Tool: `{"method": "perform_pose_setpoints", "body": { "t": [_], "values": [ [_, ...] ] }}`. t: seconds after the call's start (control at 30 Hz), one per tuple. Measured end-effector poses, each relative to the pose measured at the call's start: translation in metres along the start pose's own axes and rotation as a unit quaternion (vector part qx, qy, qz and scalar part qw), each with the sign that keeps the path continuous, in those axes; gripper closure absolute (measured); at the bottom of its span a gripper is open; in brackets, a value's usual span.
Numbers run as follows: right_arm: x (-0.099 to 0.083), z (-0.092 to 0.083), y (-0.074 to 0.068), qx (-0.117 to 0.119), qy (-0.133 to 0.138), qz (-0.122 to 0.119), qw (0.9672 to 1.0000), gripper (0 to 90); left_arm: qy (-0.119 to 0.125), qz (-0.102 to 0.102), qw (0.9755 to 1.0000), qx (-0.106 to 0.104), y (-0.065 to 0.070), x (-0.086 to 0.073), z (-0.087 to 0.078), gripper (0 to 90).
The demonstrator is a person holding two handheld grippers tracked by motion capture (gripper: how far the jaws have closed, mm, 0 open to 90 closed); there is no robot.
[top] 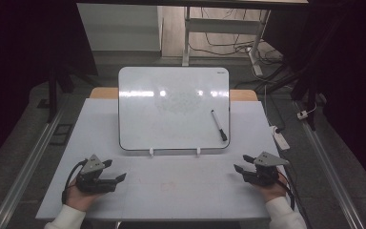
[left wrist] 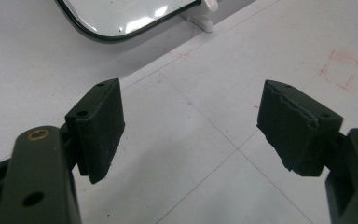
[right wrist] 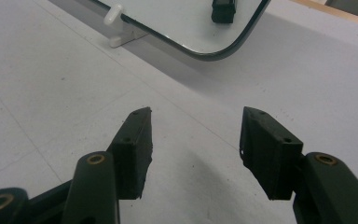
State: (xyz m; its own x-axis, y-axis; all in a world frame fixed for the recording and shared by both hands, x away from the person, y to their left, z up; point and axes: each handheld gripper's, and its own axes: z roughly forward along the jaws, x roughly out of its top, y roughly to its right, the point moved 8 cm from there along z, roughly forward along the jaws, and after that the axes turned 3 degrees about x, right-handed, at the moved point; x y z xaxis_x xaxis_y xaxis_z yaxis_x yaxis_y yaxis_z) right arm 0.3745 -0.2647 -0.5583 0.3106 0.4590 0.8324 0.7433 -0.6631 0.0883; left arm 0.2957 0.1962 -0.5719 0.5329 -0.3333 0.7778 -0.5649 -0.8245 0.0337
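A small whiteboard (top: 171, 107) leans on two white clips at the middle of the table, faint smudges on its face. A black marker (top: 218, 125) lies on its lower right part. My left gripper (top: 115, 170) rests low at the front left, jaws open and empty; its own view has bare table between the pads (left wrist: 103, 123) and the board's lower corner (left wrist: 121, 18) ahead. My right gripper (top: 241, 162) sits at the front right, open and empty, pointing toward the board's corner (right wrist: 200, 28) where the marker's end (right wrist: 223, 11) pokes in.
The white table mat (top: 171, 191) carries thin grid lines and a faint red square mark (left wrist: 339, 70). A white clip foot (right wrist: 116, 25) props the board. Cables and a desk frame (top: 219, 33) lie on the floor behind; a power strip (top: 280, 137) sits off the right edge.
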Motion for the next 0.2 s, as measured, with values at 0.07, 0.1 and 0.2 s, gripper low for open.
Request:
{"method": "perform_pose_setpoints", "body": {
  "t": [0.07, 0.1, 0.2],
  "values": [
    [-0.0004, 0.0009, -0.0006, 0.002, -0.002, -0.001, 1.0000, 43.9, 0.000, 0.000, 1.0000, 0.000, 0.0000, 0.0000, -0.0001, 23.4],
    [-0.0005, 0.0012, -0.0006, 0.001, -0.003, -0.001, 1.0000, 43.7, 0.001, 0.000, 1.0000, 0.000, -0.0001, 0.0001, -0.0001, 23.4],
    [-0.0004, 0.0015, -0.0008, 0.002, -0.002, -0.001, 1.0000, 43.3, 0.001, 0.000, 1.0000, 0.000, -0.0003, 0.0002, -0.0003, 23.3]
  ]
}}
